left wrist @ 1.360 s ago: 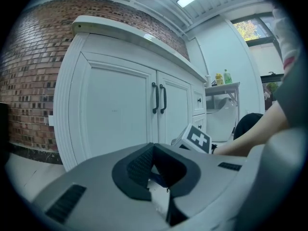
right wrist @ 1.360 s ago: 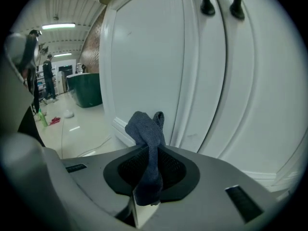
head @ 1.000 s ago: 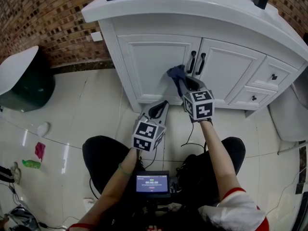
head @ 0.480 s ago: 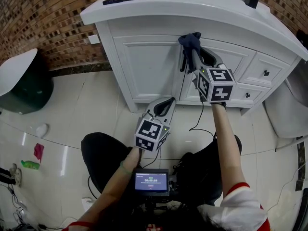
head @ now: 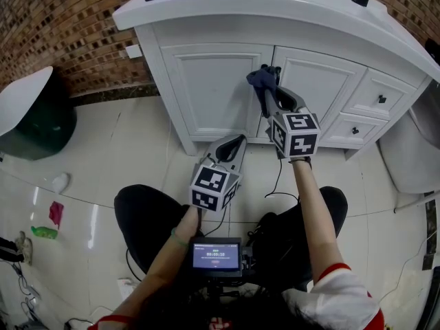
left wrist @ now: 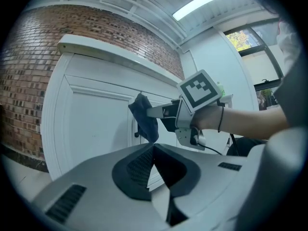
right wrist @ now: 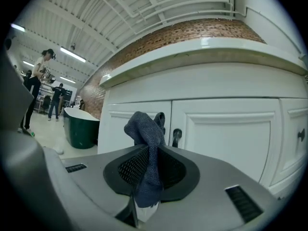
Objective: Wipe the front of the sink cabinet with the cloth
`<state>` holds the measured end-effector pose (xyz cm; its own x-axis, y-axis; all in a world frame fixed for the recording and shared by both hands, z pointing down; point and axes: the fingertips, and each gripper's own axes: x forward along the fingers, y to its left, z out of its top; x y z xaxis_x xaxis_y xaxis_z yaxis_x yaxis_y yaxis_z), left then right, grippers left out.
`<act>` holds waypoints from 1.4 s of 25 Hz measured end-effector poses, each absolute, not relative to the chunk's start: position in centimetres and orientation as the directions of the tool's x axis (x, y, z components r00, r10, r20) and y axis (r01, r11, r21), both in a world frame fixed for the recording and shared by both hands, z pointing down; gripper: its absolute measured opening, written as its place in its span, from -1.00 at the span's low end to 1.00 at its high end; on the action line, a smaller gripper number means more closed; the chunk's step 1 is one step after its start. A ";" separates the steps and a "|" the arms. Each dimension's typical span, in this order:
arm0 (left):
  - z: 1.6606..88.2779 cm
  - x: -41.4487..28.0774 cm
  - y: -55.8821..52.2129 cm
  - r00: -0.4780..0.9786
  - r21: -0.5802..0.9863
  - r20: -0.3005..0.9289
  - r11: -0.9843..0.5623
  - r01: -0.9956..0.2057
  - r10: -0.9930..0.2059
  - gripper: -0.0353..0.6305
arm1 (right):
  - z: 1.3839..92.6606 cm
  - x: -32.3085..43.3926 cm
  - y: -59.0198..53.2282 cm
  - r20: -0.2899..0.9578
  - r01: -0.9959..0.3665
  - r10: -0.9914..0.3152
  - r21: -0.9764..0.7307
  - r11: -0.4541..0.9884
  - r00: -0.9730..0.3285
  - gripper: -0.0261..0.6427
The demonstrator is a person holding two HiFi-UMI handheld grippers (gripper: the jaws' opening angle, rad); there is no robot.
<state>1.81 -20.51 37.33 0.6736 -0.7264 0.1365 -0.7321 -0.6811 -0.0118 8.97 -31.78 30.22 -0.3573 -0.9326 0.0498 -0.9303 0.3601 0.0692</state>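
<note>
The white sink cabinet (head: 213, 88) has two doors with dark handles (right wrist: 176, 136) at the seam. My right gripper (head: 267, 93) is shut on a dark blue cloth (head: 260, 79), which it presses to the upper part of the door seam. In the right gripper view the cloth (right wrist: 147, 138) stands bunched up out of the shut jaws, in front of the doors (right wrist: 226, 138). My left gripper (head: 232, 145) hangs lower, short of the cabinet's base, shut with nothing in it. The left gripper view shows the cloth (left wrist: 145, 118) and the right gripper's marker cube (left wrist: 199, 90) against the door (left wrist: 86, 124).
Small drawers (head: 379, 99) lie right of the doors. A dark green tub with a white rim (head: 31, 112) stands at the left by the brick wall (head: 62, 19). Small bits of litter (head: 53, 215) lie on the tiled floor. A white fixture (head: 409, 160) stands at the right.
The right gripper carried the cloth from handle height up to the top of the doors, then back down a little. The left gripper barely moved.
</note>
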 end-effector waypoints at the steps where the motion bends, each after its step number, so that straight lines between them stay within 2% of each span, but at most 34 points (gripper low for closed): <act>1: 37.7 1.7 -20.6 0.670 -0.006 0.142 -0.678 -0.735 -0.728 -0.83 | 31.3 8.9 -31.8 0.070 -0.931 -0.932 0.064 0.359 -0.355 -0.74; 9: 40.8 0.9 -21.0 0.652 0.035 0.185 -0.658 -0.752 -0.735 -0.83 | 42.0 9.1 -33.2 0.260 -0.945 -0.915 0.019 0.326 -0.310 -0.74; 17: 43.6 -0.6 -21.7 0.631 0.072 0.226 -0.633 -0.771 -0.742 -0.83 | 54.4 8.8 -34.1 0.476 -0.957 -0.835 -0.061 0.283 -0.277 -0.74; 27: 44.9 -1.5 -22.4 0.619 0.093 0.245 -0.617 -0.781 -0.746 -0.83 | 63.5 8.0 -34.8 0.640 -0.956 -0.728 -0.034 0.292 -0.245 -0.74; 31: 45.0 -1.6 -22.6 0.615 0.090 0.246 -0.614 -0.784 -0.749 -0.83 | 63.7 8.1 -34.4 0.645 -0.956 -0.722 -0.050 0.288 -0.252 -0.74; 35: 44.4 -1.4 -22.9 0.617 0.066 0.240 -0.622 -0.781 -0.749 -0.83 | 58.0 8.0 -33.7 0.534 -0.952 -0.790 -0.123 0.280 -0.301 -0.74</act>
<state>-1.39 -22.92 44.44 0.6171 -0.7494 0.2400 -0.7806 -0.6215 0.0663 8.04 -33.68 58.02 -0.3010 -0.7899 0.5343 -0.9522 0.2796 -0.1231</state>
